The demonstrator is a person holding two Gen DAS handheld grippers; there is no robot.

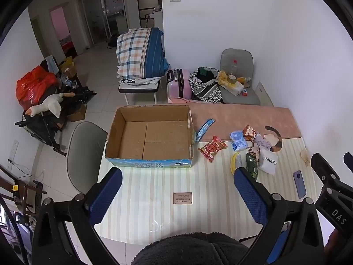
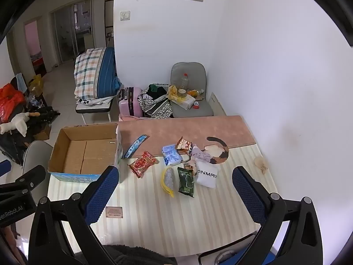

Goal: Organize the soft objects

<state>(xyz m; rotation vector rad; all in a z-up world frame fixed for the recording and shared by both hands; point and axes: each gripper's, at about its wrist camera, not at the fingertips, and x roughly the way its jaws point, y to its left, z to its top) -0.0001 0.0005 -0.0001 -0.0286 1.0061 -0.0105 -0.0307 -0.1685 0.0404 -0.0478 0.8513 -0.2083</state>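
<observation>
Both tools hang above the near end of the striped bench [image 2: 154, 220] with their blue-padded jaws spread wide and nothing between them: the left tool [image 1: 177, 190] and the right tool [image 2: 175, 190]. Ahead of the left tool sits the open cardboard box [image 1: 150, 137], its floor bare, while the soft packets lie ahead of the right tool between its fingers. Among them are a red snack bag [image 2: 143, 163], a blue tissue pack [image 2: 171, 157], a green packet [image 2: 186, 181], a yellow-rimmed bag [image 2: 168, 182] and a white pouch [image 2: 206, 176], the red one nearest the box.
</observation>
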